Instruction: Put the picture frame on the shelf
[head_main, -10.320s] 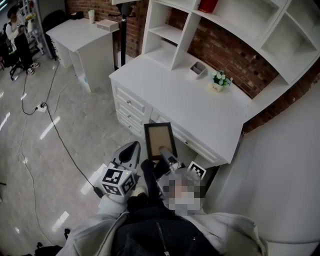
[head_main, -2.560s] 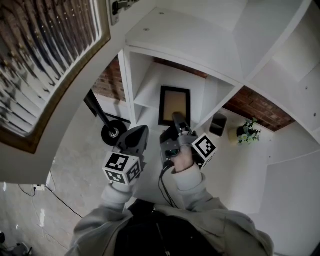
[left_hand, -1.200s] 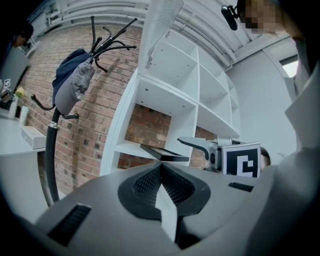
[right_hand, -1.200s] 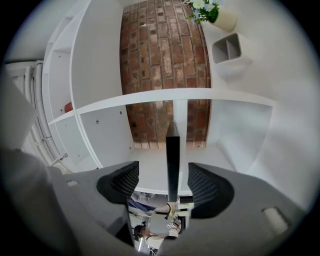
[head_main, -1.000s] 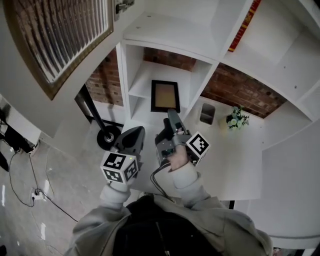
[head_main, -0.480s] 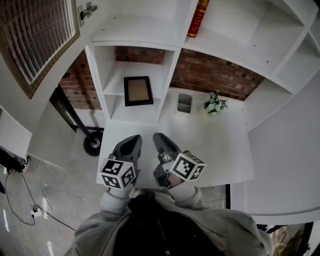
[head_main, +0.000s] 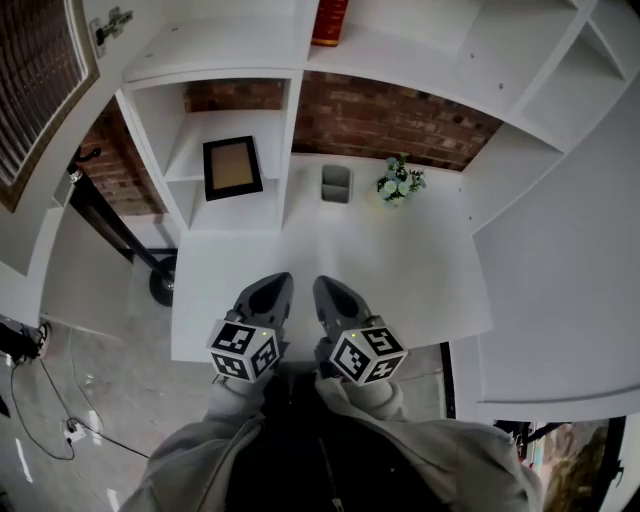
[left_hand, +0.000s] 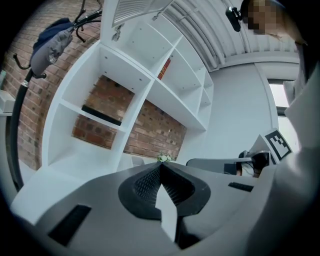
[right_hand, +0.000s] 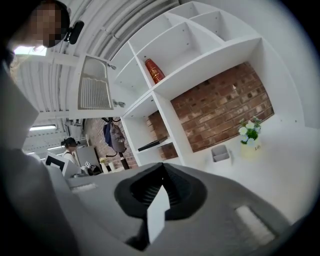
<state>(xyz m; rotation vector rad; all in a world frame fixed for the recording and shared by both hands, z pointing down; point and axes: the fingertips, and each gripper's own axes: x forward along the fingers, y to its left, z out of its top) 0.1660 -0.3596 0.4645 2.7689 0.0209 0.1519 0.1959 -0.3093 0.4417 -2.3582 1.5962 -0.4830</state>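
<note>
With the picture frame left lying on the shelf, I've drawn back over the table, right gripper jaws just closed empty, left gripper jaws shut too: placed, I judge.

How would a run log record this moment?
picture frame: flat on shelf | left gripper: shut, empty | right gripper: just closed, empty
</note>
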